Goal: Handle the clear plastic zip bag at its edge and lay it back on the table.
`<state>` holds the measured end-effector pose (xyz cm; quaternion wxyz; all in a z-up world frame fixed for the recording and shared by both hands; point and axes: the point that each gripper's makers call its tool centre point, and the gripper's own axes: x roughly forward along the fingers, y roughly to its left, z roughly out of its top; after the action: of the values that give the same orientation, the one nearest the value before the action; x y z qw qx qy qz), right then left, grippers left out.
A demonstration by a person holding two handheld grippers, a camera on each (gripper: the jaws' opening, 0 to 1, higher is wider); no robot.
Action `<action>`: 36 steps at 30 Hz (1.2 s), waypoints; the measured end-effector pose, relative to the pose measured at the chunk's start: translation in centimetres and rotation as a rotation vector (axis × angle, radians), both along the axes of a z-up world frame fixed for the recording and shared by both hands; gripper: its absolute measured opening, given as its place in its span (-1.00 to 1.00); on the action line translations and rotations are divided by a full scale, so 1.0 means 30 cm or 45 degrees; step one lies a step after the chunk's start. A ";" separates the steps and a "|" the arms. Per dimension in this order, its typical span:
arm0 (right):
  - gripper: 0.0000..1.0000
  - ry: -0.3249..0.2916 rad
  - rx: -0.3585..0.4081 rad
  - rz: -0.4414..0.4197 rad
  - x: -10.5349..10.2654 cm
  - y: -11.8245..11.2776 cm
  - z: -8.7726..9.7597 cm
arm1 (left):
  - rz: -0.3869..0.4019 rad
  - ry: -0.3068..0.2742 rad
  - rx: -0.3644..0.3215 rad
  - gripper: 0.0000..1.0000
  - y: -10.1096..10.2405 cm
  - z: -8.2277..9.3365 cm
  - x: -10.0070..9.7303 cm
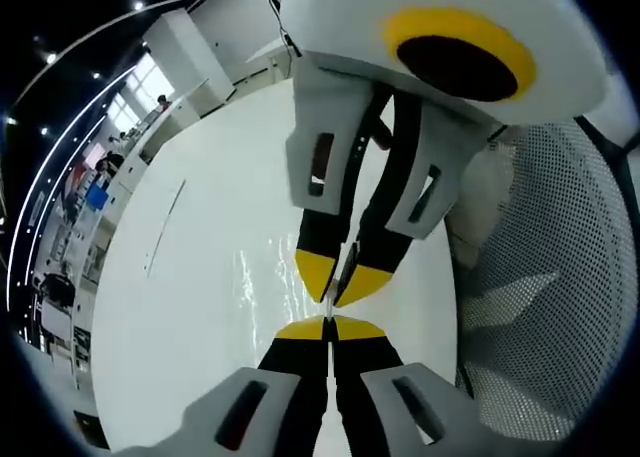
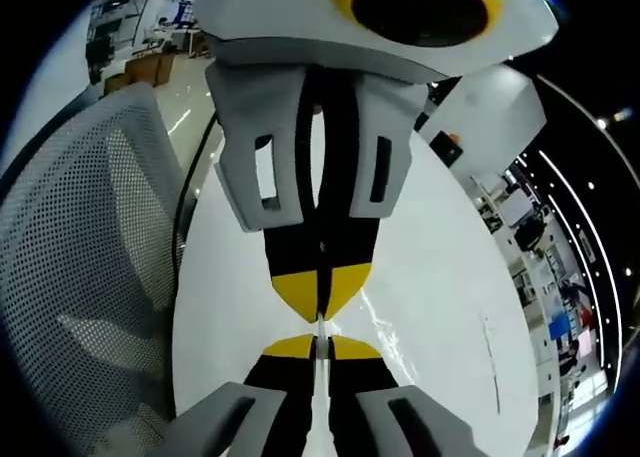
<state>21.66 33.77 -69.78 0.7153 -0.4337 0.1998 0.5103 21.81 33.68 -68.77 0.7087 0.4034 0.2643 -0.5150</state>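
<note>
Clear plastic zip bag [image 1: 290,277] — transparent, faintly glinting, stretched over the white table [image 1: 200,307] and pinched at its near edge between two opposed grippers; body of the bag hard to trace against the white surface, shown mostly by bright creases and reflections left of the jaws.

Left gripper view, left to right:
- Distant room with ceiling lights, windows and furniture, small and blurred.
- White table with a thin dark line across its surface.
- Left gripper [image 1: 329,326] rising from the bottom, yellow tips pressed together on the bag's edge.
- Right gripper [image 1: 341,277] coming down from above, white body, black arms, yellow tips closed on the same edge, nearly touching the left gripper's tips.
- White mesh chair [image 1: 540,307] at the right, beside the table's edge.

Right gripper view, left to right:
- White mesh chair [image 2: 80,277] along the left side.
- Black cable [image 2: 186,207] running along the table's near edge.
- Right gripper [image 2: 318,349] from the bottom, jaws shut on the thin clear edge [image 2: 320,327].
- Left gripper [image 2: 321,295] from above, tips together on the same strip.
- Bag creases glinting just right of the tips.
- Table surface, then blurred desks and equipment beyond.
</note>
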 end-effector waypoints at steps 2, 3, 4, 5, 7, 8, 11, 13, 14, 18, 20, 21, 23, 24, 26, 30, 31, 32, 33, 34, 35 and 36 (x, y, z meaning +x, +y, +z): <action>-1.00 0.008 0.001 -0.002 -0.005 0.003 -0.006 | 0.003 0.005 0.006 -1.00 0.003 -0.003 -0.004; -1.00 0.020 0.000 -0.004 -0.009 0.005 -0.010 | 0.006 0.005 0.011 -1.00 0.005 -0.012 -0.004; -1.00 0.027 0.001 -0.006 -0.010 0.006 -0.012 | 0.008 0.004 0.015 -1.00 0.005 -0.015 -0.009; -1.00 0.032 0.000 -0.008 -0.011 0.007 -0.014 | 0.012 0.002 0.018 -1.00 0.005 -0.018 -0.016; -1.00 0.035 -0.005 -0.001 -0.014 0.010 -0.017 | 0.013 0.000 0.028 -1.00 0.013 -0.028 -0.015; -1.00 0.036 -0.008 0.005 -0.019 0.013 -0.019 | 0.016 0.002 0.032 -1.00 0.017 -0.034 -0.015; -1.00 0.039 -0.011 0.010 -0.029 0.015 -0.025 | 0.041 0.023 0.023 -1.00 0.022 -0.043 -0.018; -1.00 0.045 -0.003 0.002 -0.033 0.015 -0.026 | 0.054 0.027 0.016 -1.00 0.021 -0.040 -0.025; -1.00 0.049 0.001 -0.001 -0.036 0.015 -0.027 | 0.056 0.027 0.017 -1.00 0.021 -0.040 -0.029; -1.00 0.051 0.002 -0.003 -0.042 0.012 -0.034 | 0.065 0.026 0.041 -1.00 0.031 -0.049 -0.035; -1.00 0.044 0.002 -0.001 -0.045 0.011 -0.037 | 0.075 0.021 0.057 -1.00 0.038 -0.065 -0.033; -1.00 0.045 0.000 -0.001 -0.046 0.010 -0.038 | 0.084 0.026 0.056 -1.00 0.040 -0.071 -0.033; -1.00 0.042 -0.002 -0.003 -0.045 0.007 -0.038 | 0.100 0.025 0.059 -1.00 0.046 -0.073 -0.033; -1.00 0.043 0.000 -0.004 -0.043 0.005 -0.038 | 0.105 0.027 0.061 -1.00 0.050 -0.079 -0.034; -1.00 0.048 0.007 -0.009 -0.042 0.004 -0.037 | 0.117 0.027 0.069 -1.00 0.059 -0.086 -0.033; -1.00 0.053 0.016 -0.005 -0.043 0.009 -0.035 | 0.148 0.033 0.064 -1.00 0.075 -0.081 -0.029; -1.00 0.049 0.011 0.003 -0.043 0.012 -0.035 | 0.159 0.033 0.063 -1.00 0.087 -0.083 -0.023; -1.00 0.049 0.009 0.007 -0.044 0.013 -0.035 | 0.169 0.033 0.062 -1.00 0.091 -0.082 -0.025; -1.00 0.049 0.010 0.011 -0.044 0.015 -0.035 | 0.177 0.033 0.061 -1.00 0.093 -0.081 -0.026; -1.00 0.050 0.010 0.013 -0.045 0.016 -0.035 | 0.184 0.034 0.059 -1.00 0.095 -0.081 -0.027; -1.00 0.051 0.011 0.016 -0.045 0.018 -0.035 | 0.192 0.034 0.058 -1.00 0.099 -0.080 -0.030; -1.00 0.052 0.012 0.018 -0.046 0.018 -0.035 | 0.198 0.036 0.056 -1.00 0.100 -0.080 -0.032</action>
<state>20.29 34.31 -70.83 0.7094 -0.4212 0.2091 0.5249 20.84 36.67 -71.17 0.7337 0.3898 0.3163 -0.4580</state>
